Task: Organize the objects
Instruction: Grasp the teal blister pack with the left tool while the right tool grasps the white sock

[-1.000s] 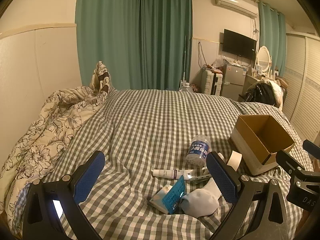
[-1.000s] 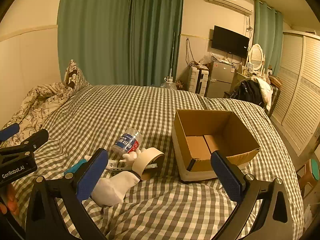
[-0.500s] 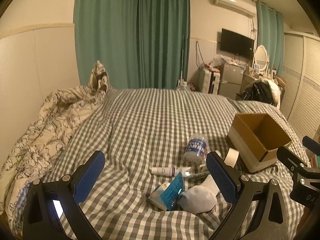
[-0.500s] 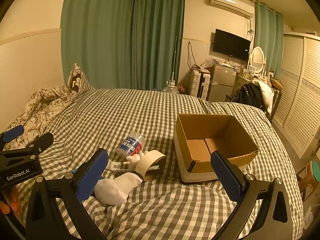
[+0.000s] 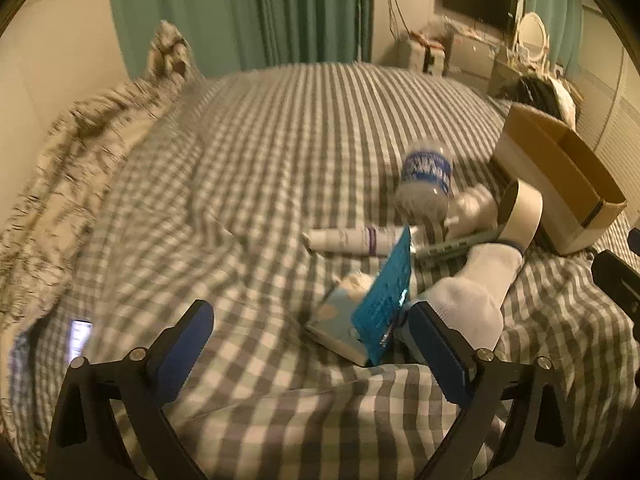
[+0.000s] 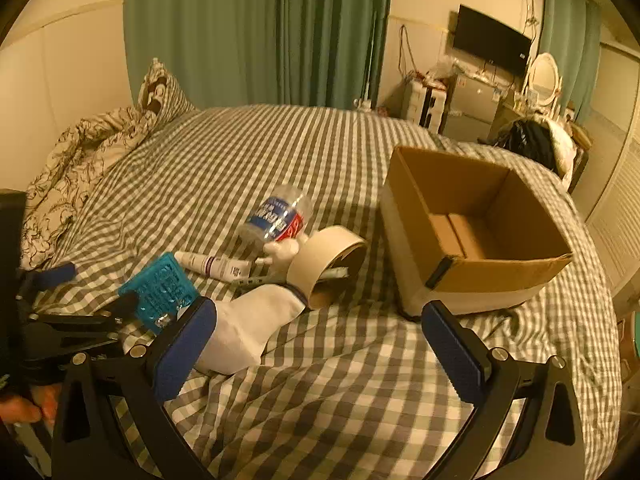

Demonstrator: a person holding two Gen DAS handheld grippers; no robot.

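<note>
Grey-and-white checked bedding (image 6: 280,152) carries the whole job: a loose heap of small things just left of an open, empty cardboard box (image 6: 472,236). Both your tools are spread wide and hold nothing; the left gripper (image 5: 312,348) sits low at the near edge of the heap, and the right gripper (image 6: 316,340) hovers between the white sock (image 6: 248,328) and the box. Nearest your left jaws are the blue perforated card (image 5: 386,300), leaning on a pale flat packet (image 5: 336,320). My advice is to take the card first by its upright edge, closing squarely so it doesn't fold or slide. Leave the water bottle (image 6: 276,216), the tape roll (image 6: 324,260) and the white tube (image 6: 212,266) for later; the bottle looks likely to roll if nudged.
</note>
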